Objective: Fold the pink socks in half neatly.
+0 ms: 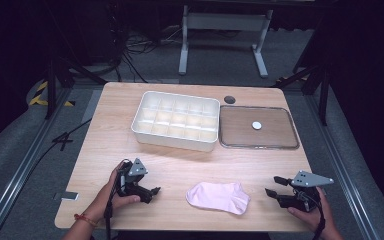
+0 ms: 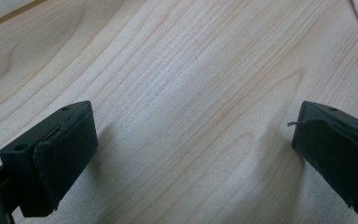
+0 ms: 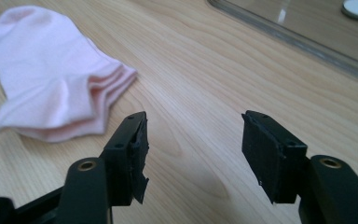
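Sock (image 1: 218,197), pink and folded flat, lying on the wooden table (image 1: 110,135) near its front edge, between my two grippers and touching neither; my right gripper (image 1: 274,185) sits just to its right with jaws parted and nothing between them, the sock's layered open end (image 3: 114,81) facing them; my left gripper (image 1: 155,190) rests to the sock's left, jaws spread wide over bare wood, holding nothing. White divided box (image 1: 175,120) and clear lid (image 1: 258,127) with a small white disc (image 1: 256,125) stand at the back of the table, well apart from the sock. Step in hand, as I judge it: taking hold of the sock at its near end. To do it well I should bring my right jaws in low and level so one pad slides under the stacked layers and the other over them; close only once all layers are inside, or the fold may come apart; my left gripper can pin the far end if the cloth slides.
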Demonstrator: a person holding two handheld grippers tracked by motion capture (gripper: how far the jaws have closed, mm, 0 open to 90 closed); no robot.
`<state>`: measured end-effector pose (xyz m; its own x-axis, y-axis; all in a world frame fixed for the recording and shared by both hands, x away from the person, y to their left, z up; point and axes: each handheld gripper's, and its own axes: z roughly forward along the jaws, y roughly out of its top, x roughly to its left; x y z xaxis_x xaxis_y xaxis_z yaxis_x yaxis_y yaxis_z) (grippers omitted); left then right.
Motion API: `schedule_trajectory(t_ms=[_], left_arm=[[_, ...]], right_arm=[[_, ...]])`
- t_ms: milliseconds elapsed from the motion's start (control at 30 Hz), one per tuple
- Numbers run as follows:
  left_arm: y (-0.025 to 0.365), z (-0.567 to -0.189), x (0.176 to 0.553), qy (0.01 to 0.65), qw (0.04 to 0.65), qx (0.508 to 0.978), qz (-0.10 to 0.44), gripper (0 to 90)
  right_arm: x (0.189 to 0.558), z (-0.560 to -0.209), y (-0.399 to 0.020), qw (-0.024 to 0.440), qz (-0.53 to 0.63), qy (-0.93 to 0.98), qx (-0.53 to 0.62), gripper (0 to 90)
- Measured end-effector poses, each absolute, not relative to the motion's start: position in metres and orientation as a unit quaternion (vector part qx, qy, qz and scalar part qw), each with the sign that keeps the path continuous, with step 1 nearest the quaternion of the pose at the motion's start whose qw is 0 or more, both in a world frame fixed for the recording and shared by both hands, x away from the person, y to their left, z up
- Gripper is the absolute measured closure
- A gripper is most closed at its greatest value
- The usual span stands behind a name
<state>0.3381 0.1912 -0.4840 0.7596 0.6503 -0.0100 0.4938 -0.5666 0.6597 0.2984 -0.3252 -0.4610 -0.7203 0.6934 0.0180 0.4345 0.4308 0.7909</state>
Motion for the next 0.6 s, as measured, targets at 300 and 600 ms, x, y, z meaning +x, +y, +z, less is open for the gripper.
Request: schedule_trajectory(t_ms=[300, 600], left_arm=[[0.191, -0.484, 0.338, 0.327, 0.333, 0.877, 0.118, 0.4], [0.19, -0.484, 0.337, 0.33, 0.333, 0.875, 0.119, 0.5]], right_arm=[[0.303, -0.442, -0.281, 0.147, 0.416, 0.85, 0.289, 45.1], [0.303, -0.448, -0.229, 0.127, 0.406, 0.872, 0.241, 79.1]])
